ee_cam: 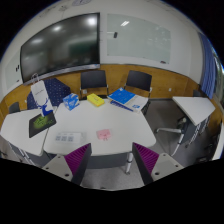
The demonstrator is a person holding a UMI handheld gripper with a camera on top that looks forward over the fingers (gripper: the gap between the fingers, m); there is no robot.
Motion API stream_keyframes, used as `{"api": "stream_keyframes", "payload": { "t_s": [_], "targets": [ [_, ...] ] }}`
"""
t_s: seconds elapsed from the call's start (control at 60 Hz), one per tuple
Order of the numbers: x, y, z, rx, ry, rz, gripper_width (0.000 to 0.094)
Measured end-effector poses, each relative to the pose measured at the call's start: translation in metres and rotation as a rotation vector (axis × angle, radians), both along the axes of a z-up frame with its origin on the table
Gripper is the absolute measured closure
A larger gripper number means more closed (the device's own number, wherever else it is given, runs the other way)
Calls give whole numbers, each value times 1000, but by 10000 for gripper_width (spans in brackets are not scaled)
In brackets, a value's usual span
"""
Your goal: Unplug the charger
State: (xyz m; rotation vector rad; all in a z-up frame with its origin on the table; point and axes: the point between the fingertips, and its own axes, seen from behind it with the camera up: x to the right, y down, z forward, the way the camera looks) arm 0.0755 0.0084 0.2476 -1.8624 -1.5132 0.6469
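1. A meeting or class room in an office or school setting.
2. A large dark screen and a whiteboard hang side by side on the far wall.
3. White tables are pushed together in the middle, with black chairs along their far edge.
4. Books and papers lie near the tables' far edge.

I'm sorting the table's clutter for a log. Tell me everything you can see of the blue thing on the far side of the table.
The blue thing looks flat and rectangular, like a folder or book, lying at a slant on the white table near its far edge, in front of a dark chair. A yellow item lies beside it. It is well beyond the open tongs, untouched.
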Motion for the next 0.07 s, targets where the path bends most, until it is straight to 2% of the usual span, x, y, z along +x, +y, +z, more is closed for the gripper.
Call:
{"api": "stream_keyframes", "payload": {
  "t_s": [0.067],
  "targets": [
    [3,-3,1,-1,-2,-4,87]
  ]
}}
